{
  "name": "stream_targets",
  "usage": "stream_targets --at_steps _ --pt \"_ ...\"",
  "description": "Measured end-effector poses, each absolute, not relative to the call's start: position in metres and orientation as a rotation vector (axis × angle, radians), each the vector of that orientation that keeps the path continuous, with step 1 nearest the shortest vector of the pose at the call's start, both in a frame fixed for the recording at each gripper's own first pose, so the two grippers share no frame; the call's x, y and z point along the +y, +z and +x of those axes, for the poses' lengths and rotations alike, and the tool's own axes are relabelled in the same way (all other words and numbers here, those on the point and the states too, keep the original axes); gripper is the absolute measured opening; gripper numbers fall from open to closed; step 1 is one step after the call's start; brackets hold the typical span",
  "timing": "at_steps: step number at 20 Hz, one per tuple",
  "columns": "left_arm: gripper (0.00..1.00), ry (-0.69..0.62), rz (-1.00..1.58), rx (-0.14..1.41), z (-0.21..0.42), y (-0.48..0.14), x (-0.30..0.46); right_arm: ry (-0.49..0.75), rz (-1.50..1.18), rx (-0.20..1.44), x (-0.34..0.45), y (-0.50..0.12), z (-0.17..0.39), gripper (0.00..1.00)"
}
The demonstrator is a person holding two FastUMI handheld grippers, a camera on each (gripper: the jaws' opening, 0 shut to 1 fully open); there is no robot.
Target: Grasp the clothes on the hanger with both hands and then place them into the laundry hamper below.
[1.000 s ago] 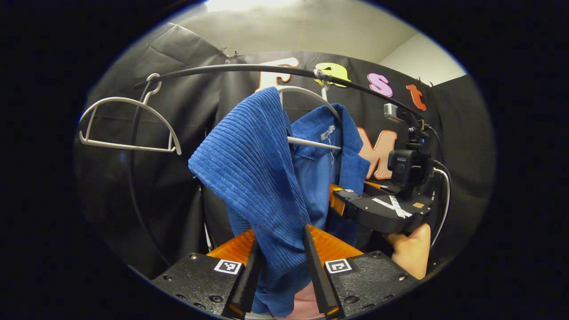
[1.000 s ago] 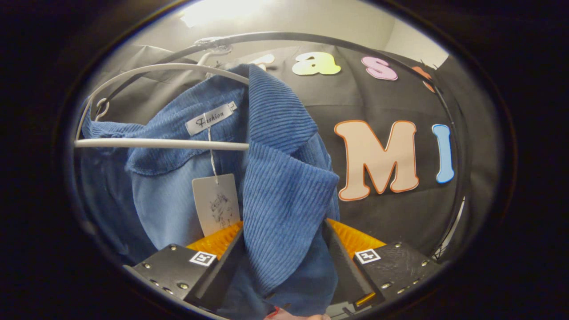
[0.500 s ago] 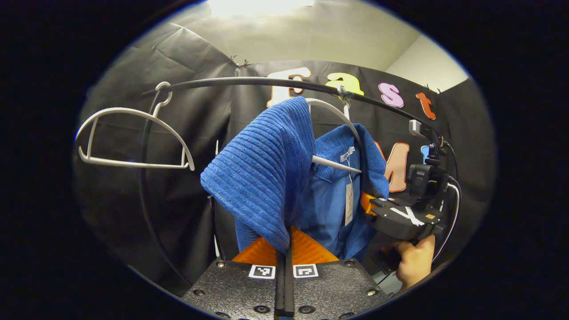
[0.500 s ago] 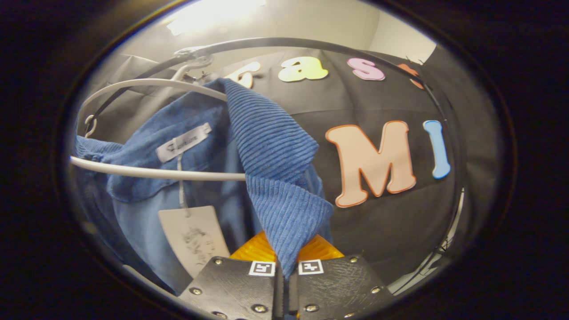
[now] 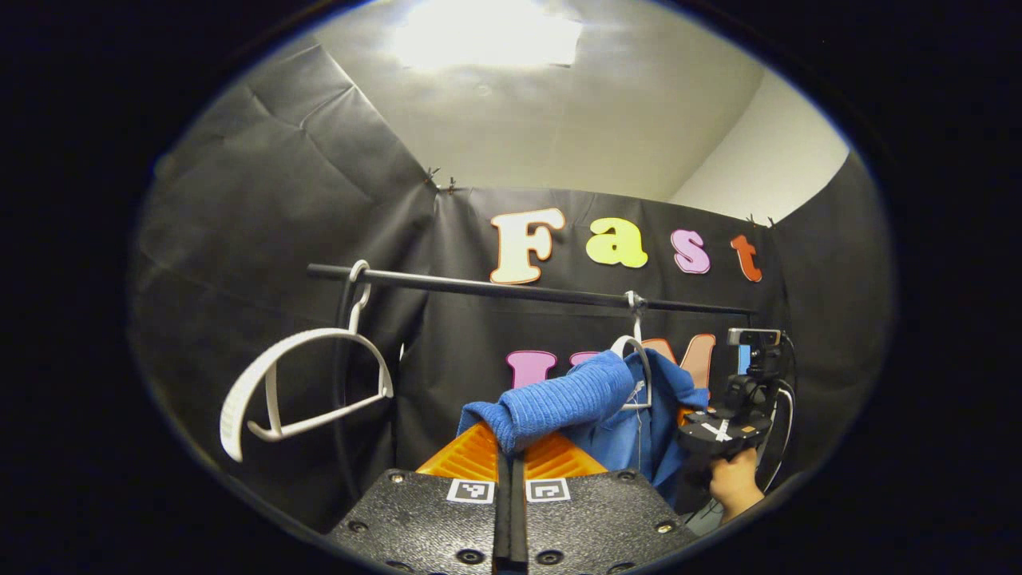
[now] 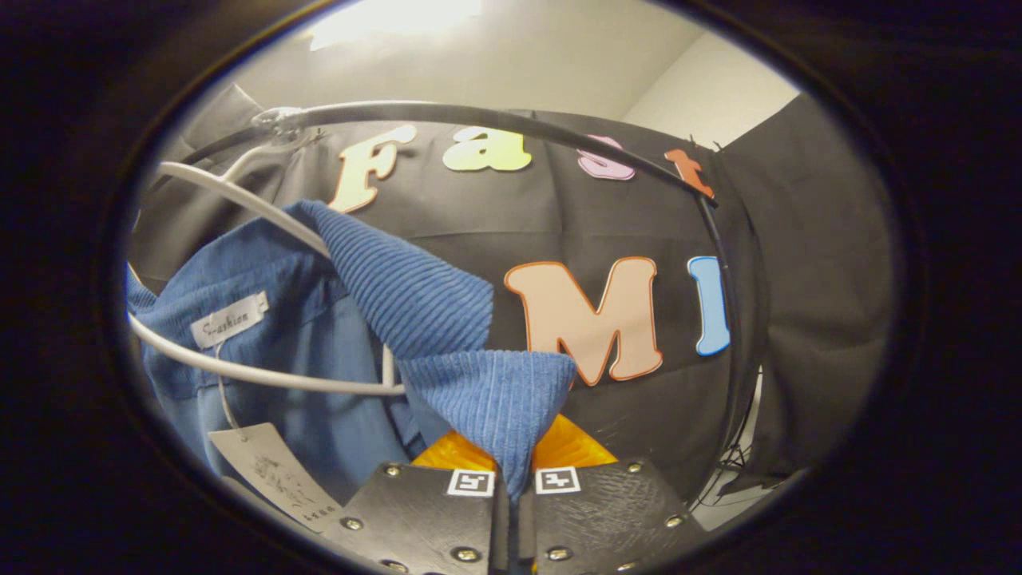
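blue ribbed shirt sits low and centre in the left gripper view, one shoulder pulled out toward the camera, the rest draped over a white hanger that hooks onto the black rail running across the middle of the frame. the left gripper, bottom centre, is clenched tight, both fingers pinching a fold of that ribbed cloth right where they meet. off to the lower left, a second white hanger dangles bare from the same rail, tilted. lower right of this view, the right gripper is up against the far side of the shirt, with a hand wrapped under it. over in the right gripper view, the shirt fills the left and centre, its ribbed flap folding down to a point at bottom centre, and the right gripper is clamped on that point, fingers pressed together with cloth between them. the white hanger shows its bar crossing the left side, with the collar label above it and a paper tag hanging on a string at lower left. the rail arcs across the top of this frame.
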State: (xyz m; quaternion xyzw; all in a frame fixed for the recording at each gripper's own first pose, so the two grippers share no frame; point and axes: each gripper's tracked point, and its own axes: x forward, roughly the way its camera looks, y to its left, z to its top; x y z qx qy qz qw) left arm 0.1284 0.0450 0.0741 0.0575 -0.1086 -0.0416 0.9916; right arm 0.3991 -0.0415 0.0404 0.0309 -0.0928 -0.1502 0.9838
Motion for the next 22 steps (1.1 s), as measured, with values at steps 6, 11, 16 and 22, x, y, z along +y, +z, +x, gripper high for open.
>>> stream_targets --at_steps 6,11,16,22 --pt "0.0 -0.099 0.116 -0.205 0.15 0.088 0.055 -0.299 -0.006 -0.171 -0.061 0.053 0.42 0.05" --pt "0.0 -0.113 0.063 -0.232 0.164 0.1 0.062 -0.331 -0.044 -0.147 -0.077 0.057 0.444 0.05" --pt "0.0 -0.115 0.047 -0.181 0.188 0.077 0.07 -0.295 -0.105 -0.058 -0.071 0.015 0.476 0.05" --pt "0.0 -0.102 0.001 -0.094 0.211 0.037 0.082 -0.23 -0.124 -0.012 -0.049 -0.024 0.482 0.02"
